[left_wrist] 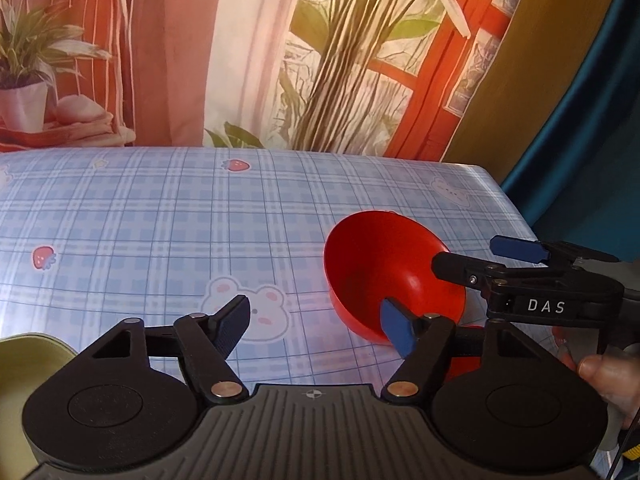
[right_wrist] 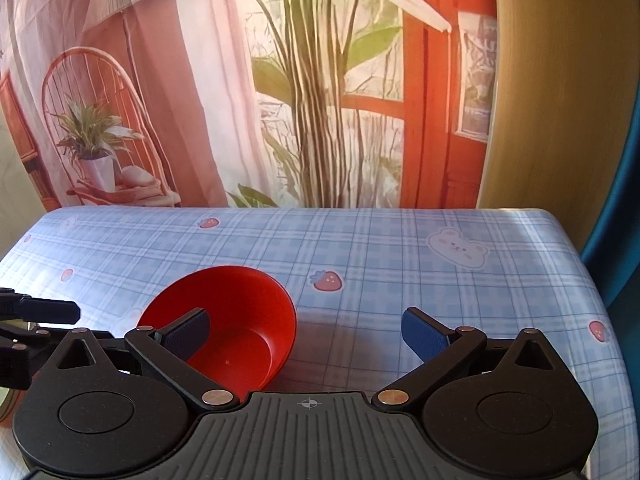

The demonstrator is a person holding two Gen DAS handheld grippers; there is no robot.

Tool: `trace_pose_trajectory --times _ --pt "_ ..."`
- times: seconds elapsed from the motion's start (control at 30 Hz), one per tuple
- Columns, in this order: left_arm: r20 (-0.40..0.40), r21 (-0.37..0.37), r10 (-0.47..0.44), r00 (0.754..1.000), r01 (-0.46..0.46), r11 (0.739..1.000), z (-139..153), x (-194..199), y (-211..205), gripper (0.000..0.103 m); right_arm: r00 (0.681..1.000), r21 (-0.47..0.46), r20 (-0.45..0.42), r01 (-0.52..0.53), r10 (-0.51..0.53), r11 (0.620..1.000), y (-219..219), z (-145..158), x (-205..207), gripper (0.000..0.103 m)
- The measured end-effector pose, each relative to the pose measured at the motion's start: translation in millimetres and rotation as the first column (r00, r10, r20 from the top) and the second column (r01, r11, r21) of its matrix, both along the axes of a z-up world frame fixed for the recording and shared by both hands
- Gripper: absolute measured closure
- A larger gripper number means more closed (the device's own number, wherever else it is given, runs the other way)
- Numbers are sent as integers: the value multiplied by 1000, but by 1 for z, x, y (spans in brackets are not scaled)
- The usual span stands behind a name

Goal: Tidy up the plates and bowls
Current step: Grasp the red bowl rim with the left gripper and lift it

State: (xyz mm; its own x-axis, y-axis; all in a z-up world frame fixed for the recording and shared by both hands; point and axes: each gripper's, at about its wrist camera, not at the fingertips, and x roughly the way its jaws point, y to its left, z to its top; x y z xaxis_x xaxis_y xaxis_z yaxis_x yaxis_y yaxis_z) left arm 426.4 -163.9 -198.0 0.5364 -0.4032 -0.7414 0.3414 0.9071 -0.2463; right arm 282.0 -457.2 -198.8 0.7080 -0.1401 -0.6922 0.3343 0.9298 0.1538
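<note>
Leftmost in the left wrist view, a pale green bowl [left_wrist: 28,376] shows only in part at the lower edge, cut off by the frame and by the gripper body. Next comes the left gripper [left_wrist: 318,326], its two blue-padded fingers spread wide with nothing between them; the left finger hangs over a bear print on the blue plaid tablecloth [left_wrist: 140,220], while the right finger's pad lies in front of the near rim of the red bowl [left_wrist: 380,264]. Whether that pad touches the rim cannot be told. That bowl stands tilted, its mouth turned toward the left, on the right part of the table. Further right, the right gripper [left_wrist: 468,254] reaches in from the side, one black finger over the bowl's right rim and the other blue-tipped one beyond it. From the right wrist view, the right gripper [right_wrist: 306,330] is likewise wide open, its left finger inside the red bowl [right_wrist: 244,308] and its right finger over bare tablecloth [right_wrist: 400,252], gripping nothing.
</note>
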Motion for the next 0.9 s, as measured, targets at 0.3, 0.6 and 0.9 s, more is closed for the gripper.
trace_pose_trajectory --times 0.3,0.6,0.9 --pt "-56 -36 -24 998 22 999 -26 22 -18 61 999 109 -31 -26 30 994 -5 -20 7 59" --pt "-25 -18 -94 995 94 995 -15 17 -28 78 998 103 -8 -61 62 993 5 -13 12 84" --pt "34 -10 -83 996 84 996 17 11 -23 78 997 85 28 -77 74 993 12 8 9 84"
